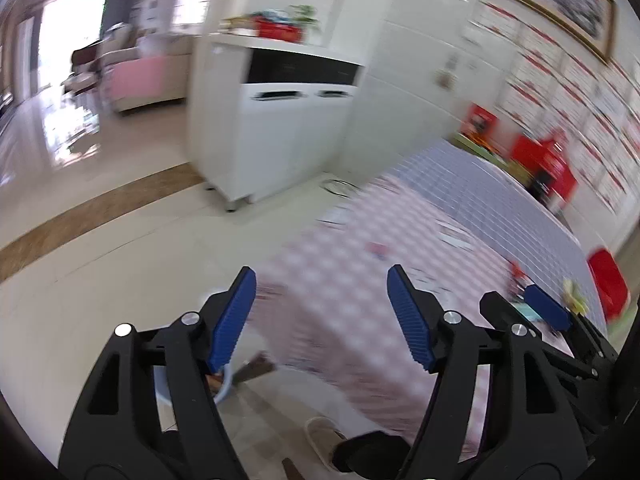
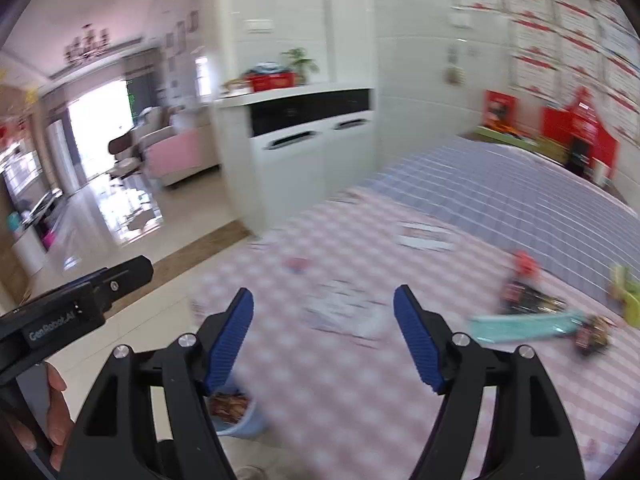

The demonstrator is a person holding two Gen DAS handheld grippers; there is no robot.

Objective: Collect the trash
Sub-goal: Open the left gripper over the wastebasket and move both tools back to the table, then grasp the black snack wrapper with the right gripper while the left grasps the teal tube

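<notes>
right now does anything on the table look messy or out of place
Yes: wrappers lie scattered on the checked tablecloth, a teal one and dark ones toward the right, not yet in the blue bin on the floor. Blur hides details.

1. I am reading "GenRobot.AI" in pale letters on the black body of the left gripper [image 2: 72,312], which is showing at the left edge of my right wrist view
2. I am making out no other text: the red and white sheets on the wall [image 2: 568,52] are blurring too much to read
</notes>
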